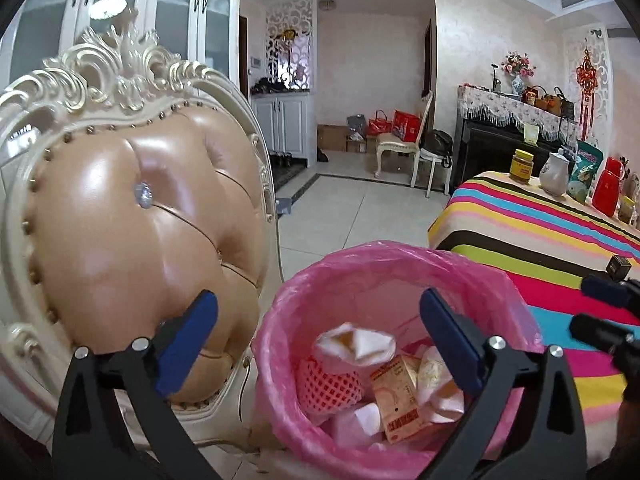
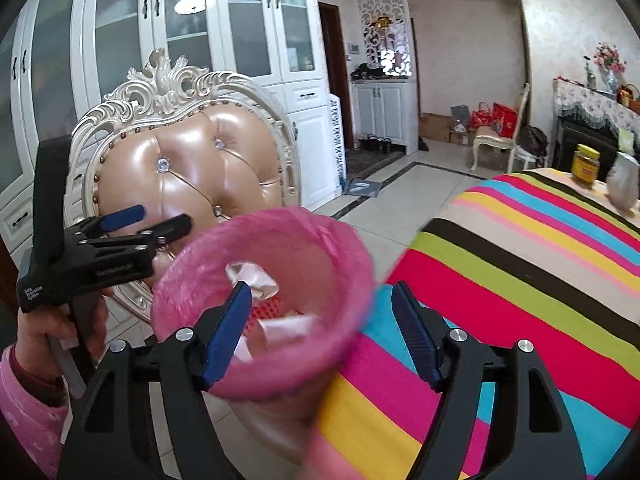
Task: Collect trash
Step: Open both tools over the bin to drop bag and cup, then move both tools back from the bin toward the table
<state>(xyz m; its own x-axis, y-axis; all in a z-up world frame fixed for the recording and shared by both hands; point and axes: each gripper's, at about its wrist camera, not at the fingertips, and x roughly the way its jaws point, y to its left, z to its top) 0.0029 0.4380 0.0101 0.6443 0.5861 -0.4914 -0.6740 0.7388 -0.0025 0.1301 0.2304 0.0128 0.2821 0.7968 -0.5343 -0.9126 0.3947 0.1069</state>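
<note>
A bin lined with a pink bag (image 1: 304, 292) stands on the floor between an ornate chair and the striped table; it also shows in the right wrist view (image 2: 352, 248). Inside lie a white crumpled tissue (image 1: 354, 342), red foam netting (image 1: 330, 384), a small carton (image 1: 398, 396) and other white wrappers. My left gripper (image 1: 316, 344) is open and empty above the bin; it also shows in the right wrist view (image 2: 156, 220), at the left. My right gripper (image 2: 322, 332) is open and empty over the bin's near rim; its fingers (image 1: 600, 290) show at the left wrist view's right edge.
A tan leather chair with a carved cream frame (image 1: 132, 216) stands left of the bin. A table with a striped cloth (image 1: 540, 240) lies to the right, carrying a yellow-lidded jar (image 1: 521, 166), a white jug (image 1: 554, 174) and a red flask (image 1: 607, 192). White cabinets (image 2: 160, 40) line the wall.
</note>
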